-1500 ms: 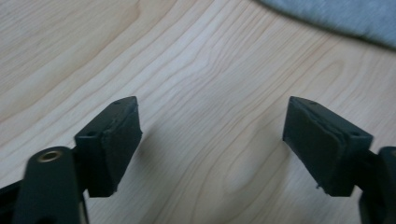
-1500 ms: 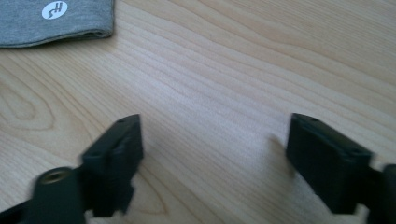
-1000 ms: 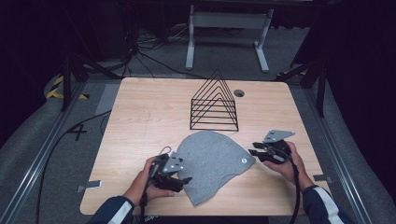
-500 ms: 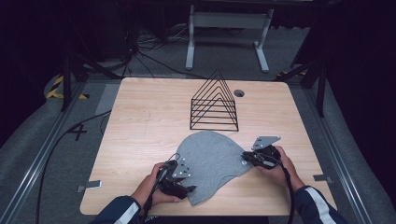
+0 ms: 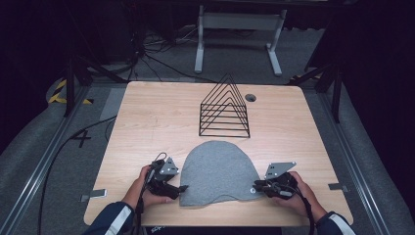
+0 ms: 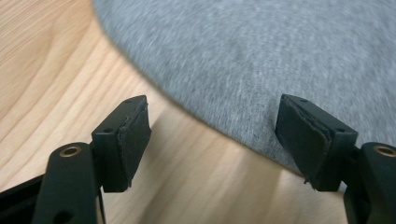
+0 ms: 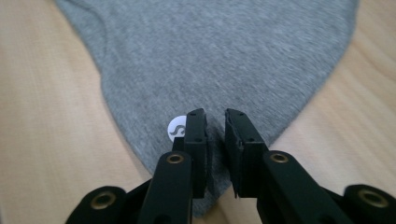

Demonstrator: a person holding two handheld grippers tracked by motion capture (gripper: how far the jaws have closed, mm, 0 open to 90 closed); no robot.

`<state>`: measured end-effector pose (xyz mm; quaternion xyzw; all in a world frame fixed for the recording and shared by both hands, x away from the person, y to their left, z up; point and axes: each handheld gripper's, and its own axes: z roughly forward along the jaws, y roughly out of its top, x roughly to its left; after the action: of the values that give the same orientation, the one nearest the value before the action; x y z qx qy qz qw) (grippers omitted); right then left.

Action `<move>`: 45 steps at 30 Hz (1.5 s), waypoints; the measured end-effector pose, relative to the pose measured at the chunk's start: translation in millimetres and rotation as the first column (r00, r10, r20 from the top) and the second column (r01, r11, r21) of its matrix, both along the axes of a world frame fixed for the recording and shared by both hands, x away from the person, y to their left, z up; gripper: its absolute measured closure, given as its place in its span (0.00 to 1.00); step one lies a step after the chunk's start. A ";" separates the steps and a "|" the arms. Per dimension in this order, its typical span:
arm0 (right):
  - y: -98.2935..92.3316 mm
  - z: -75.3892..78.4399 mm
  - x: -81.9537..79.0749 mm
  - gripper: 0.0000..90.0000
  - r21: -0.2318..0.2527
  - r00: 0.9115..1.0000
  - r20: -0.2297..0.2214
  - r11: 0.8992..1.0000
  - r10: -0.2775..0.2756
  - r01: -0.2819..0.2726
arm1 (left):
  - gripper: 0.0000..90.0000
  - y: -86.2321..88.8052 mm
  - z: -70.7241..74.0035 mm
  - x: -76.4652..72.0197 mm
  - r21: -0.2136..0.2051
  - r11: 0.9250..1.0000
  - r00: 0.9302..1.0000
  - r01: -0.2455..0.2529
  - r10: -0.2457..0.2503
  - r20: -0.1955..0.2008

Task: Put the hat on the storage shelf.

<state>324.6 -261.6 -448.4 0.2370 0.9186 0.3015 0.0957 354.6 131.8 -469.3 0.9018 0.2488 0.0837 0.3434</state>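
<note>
A plain grey beanie (image 5: 215,171) with a white round tag (image 7: 176,129) lies on pale wood-grain table (image 5: 156,117).

Both forearms come in low, each hand wrapped around a hand-held gripper lying nearly level. The left hand-held gripper (image 5: 182,187) points toward the right one, its jaws standing well apart and just opened wider, nothing pressed between the pads (image 6: 133,140). The right hand-held gripper (image 5: 255,186) points back at the left, jaws drawn almost together, a narrow slit between them.
</note>
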 end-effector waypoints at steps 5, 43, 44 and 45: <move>6.5 2.4 -7.3 0.72 -0.006 1.000 0.005 1.000 0.009 -0.009 | 0.27 9.3 6.6 8.6 -0.019 0.999 0.999 -0.037 0.037 -0.001; 68.3 1.0 105.6 0.38 -0.055 0.987 -0.053 0.987 -0.152 0.149 | 0.21 -42.9 12.4 68.5 0.116 0.993 0.996 0.005 0.005 -0.085; 68.5 1.6 104.9 0.43 -0.054 0.987 -0.054 0.988 -0.149 0.146 | 0.25 -44.2 13.6 67.5 0.114 0.994 0.996 0.000 0.010 -0.093; 68.5 2.7 104.1 0.51 -0.055 0.987 -0.059 0.988 -0.150 0.147 | 0.32 -44.4 14.7 67.9 0.112 0.994 0.997 0.006 0.004 -0.082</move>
<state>428.7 -193.1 -445.7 0.3117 0.9082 0.2626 0.0951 422.5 87.4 -454.6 0.9224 0.2573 0.0601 0.2819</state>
